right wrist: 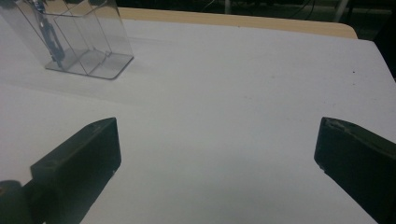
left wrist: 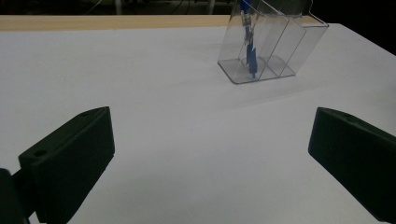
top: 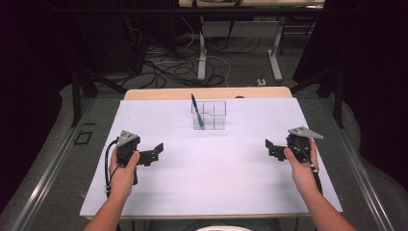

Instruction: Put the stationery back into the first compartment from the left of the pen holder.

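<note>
Both forearms come in from the bottom edge, one per side. Left hand (top: pixel 124 166) grips the left gripper (top: pixel 155 154), jaws spread wide, pointing inward to the right. Right hand (top: pixel 300 161) holds the right gripper (top: pixel 270 148), jaws also wide apart (nothing between them), pointing inward left. Grippers well apart.

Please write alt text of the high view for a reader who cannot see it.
A blue pen stands tilted in the left part of a clear organizer at the far middle of a white table. Nearer the person, the left gripper and the right gripper are held apart, jaws open, pointing inward.
</note>
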Available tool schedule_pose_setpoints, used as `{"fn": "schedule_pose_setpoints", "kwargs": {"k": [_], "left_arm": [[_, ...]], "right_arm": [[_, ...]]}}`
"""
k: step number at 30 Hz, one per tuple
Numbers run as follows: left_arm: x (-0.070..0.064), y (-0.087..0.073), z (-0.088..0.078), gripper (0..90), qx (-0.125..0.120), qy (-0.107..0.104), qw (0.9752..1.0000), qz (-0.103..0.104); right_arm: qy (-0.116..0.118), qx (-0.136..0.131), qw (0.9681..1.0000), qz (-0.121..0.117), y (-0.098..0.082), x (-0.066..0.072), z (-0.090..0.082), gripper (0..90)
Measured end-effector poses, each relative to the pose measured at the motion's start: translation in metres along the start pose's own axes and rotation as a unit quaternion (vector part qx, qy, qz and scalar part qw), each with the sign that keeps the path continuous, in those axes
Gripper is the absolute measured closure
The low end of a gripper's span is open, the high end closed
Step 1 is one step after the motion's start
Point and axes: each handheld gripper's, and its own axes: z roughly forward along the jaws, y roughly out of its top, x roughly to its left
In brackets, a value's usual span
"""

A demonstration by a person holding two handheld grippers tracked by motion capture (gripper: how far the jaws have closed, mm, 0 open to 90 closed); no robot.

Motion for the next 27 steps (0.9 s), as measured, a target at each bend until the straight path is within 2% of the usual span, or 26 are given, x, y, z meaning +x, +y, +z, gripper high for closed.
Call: {"fn": "schedule_pose_setpoints", "kwargs": {"k": [3,7,14,21,27], "left_arm": [[0.000,0.000,0.000,0.2,0.001,0.000,1.0000,0.001],[0.001,0.000,0.000,0.2,0.001,0.000,1.0000,0.001],[0.001,0.000,0.001,0.2,-0.001,0.002,1.0000,0.004],[0.001,-0.001,0.002,0.2,0.001,0.003,1.0000,0.006],[0.002,-0.001,0.002,0.3,0.004,0.004,1.0000,0.008]], "right_arm": [[0.004,0.005,0.9999,0.009,-0.003,-0.004,0.001,1.0],[-0.004,0.005,0.9998,0.019,-0.008,-0.011,0.003,2.6],[-0.015,0.028,0.9987,0.039,-0.022,-0.019,0.007,5.5],[-0.036,0.024,0.9985,0.034,-0.023,-0.020,0.010,5.6],[-0.035,0.030,0.9984,0.033,-0.024,-0.019,0.012,5.7]]}}
